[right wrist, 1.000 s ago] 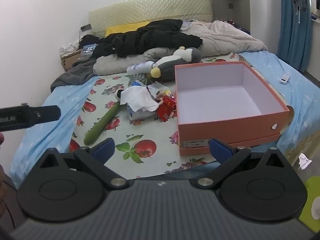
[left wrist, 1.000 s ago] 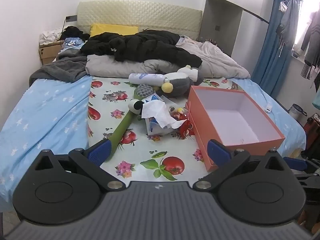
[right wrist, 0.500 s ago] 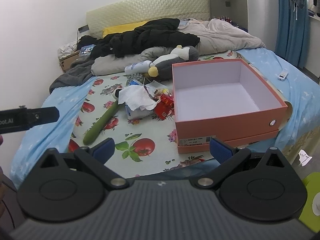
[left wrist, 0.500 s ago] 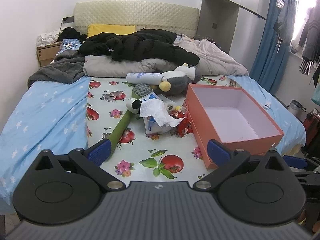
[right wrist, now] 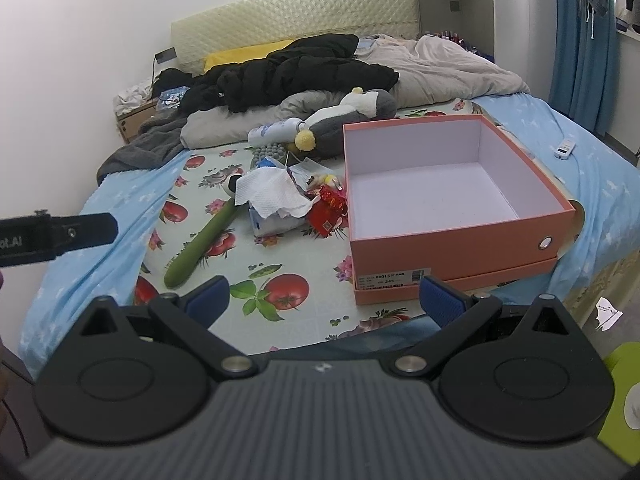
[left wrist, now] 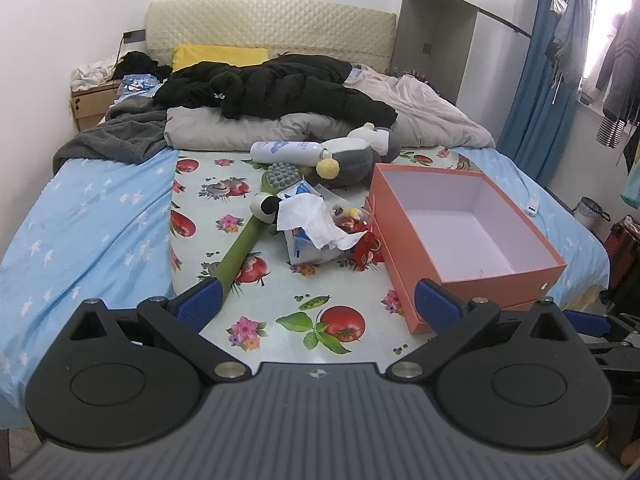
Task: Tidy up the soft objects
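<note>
Presently: orange box [right wrist: 452, 240] seated on its lid at the bed's foot edge, roughly 2 o'clock in the left wrist view [left wrist: 464, 280], interior bare and white. Just beside its 9 o'clock wall, touching or nearly so, a heap: tissue pack [left wrist: 316, 228] with a loose white sheet, red pouch [right wrist: 326, 220], small toys too jumbled to separate. Long green plush [left wrist: 240, 252] laid diagonally toward 7 o'clock. Grey-and-white plush penguin [left wrist: 356, 156] and white bottle [left wrist: 286, 148] at 12 o'clock of the heap, against the piled bedding [left wrist: 280, 92]. Open fruit-print cloth [left wrist: 280, 316] between heap and near edge. Left gripper [left wrist: 316, 300] released, fingers spread, nothing held; right gripper [right wrist: 324, 294] likewise spread and unladen, both short of the bed edge.
</note>
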`<move>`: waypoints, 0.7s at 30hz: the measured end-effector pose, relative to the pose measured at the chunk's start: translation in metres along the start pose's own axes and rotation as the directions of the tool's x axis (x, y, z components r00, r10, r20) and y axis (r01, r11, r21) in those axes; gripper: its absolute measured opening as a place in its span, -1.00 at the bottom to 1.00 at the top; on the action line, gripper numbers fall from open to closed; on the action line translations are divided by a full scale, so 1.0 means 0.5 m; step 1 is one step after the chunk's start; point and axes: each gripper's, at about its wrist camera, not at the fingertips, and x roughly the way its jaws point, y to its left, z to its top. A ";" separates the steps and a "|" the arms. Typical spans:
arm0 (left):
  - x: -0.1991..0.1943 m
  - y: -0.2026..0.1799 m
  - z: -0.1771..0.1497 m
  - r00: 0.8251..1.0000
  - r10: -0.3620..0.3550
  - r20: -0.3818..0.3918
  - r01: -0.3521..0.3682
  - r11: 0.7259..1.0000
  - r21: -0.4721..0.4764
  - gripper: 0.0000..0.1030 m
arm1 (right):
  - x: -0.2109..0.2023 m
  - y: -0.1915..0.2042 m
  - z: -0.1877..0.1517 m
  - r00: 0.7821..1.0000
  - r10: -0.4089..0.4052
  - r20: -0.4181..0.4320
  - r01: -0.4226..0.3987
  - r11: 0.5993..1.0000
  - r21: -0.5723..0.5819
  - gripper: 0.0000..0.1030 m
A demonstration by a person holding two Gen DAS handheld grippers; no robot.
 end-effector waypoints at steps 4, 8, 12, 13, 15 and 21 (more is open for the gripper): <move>0.000 -0.001 0.001 1.000 0.002 0.001 -0.002 1.000 0.004 1.00 | 0.001 0.000 0.000 1.000 -0.003 -0.002 0.003 1.000 0.001 1.00; -0.004 0.004 0.000 1.000 0.002 0.008 -0.002 1.000 0.002 1.00 | 0.004 -0.001 -0.001 1.000 0.009 -0.007 -0.009 1.000 0.005 1.00; -0.010 0.009 0.002 1.000 -0.004 0.014 0.004 1.000 -0.006 1.00 | 0.005 0.005 0.000 1.000 0.019 -0.010 -0.019 1.000 0.009 1.00; -0.011 0.009 0.002 1.000 -0.005 0.016 0.005 1.000 -0.006 1.00 | 0.005 0.007 0.000 1.000 0.023 -0.008 -0.023 1.000 0.007 1.00; -0.012 0.011 0.002 1.000 -0.004 0.016 0.004 1.000 -0.010 1.00 | 0.004 0.011 0.000 1.000 0.026 -0.009 -0.026 1.000 0.009 1.00; -0.014 0.012 0.006 1.000 -0.008 0.007 0.009 1.000 -0.016 1.00 | 0.001 0.015 0.004 1.000 0.011 -0.006 -0.011 1.000 0.008 1.00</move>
